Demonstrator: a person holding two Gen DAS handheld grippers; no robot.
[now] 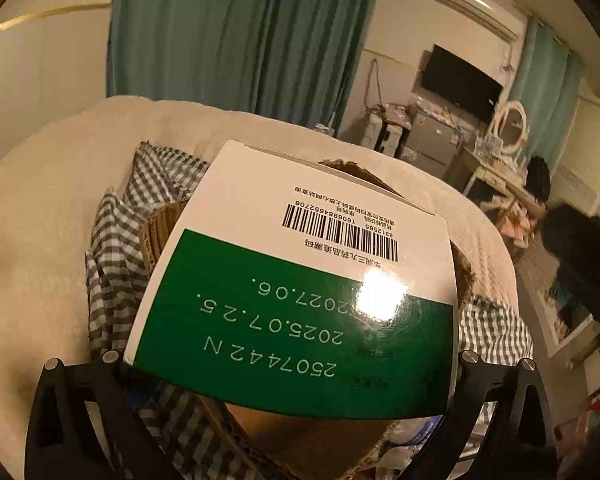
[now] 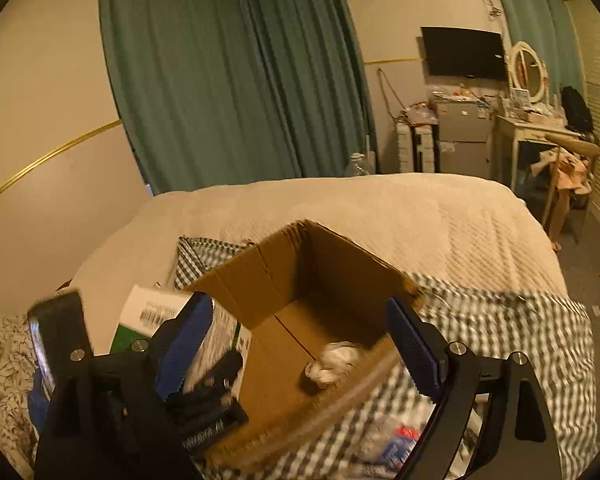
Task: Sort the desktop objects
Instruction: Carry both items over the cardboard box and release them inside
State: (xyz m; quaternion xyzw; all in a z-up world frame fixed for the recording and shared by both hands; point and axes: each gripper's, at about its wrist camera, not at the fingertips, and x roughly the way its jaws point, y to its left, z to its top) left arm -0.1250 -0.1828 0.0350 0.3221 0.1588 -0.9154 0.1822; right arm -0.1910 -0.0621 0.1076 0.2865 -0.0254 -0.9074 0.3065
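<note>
Our left gripper (image 1: pixel 288 364) is clamped on a green-and-white cardboard medicine box (image 1: pixel 296 288), holding it above the open brown cardboard carton (image 2: pixel 300 300). Our right gripper (image 2: pixel 300 344) hovers with its blue-padded fingers (image 2: pixel 412 348) apart over the carton, where a crumpled white tissue (image 2: pixel 334 362) lies. The carton stands on a checked cloth (image 2: pixel 500 320) on the bed.

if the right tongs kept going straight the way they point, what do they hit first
Most likely the inside floor of the open cardboard box; the right tongs stand open over it, near the crumpled white wad. Depth is unclear.
</note>
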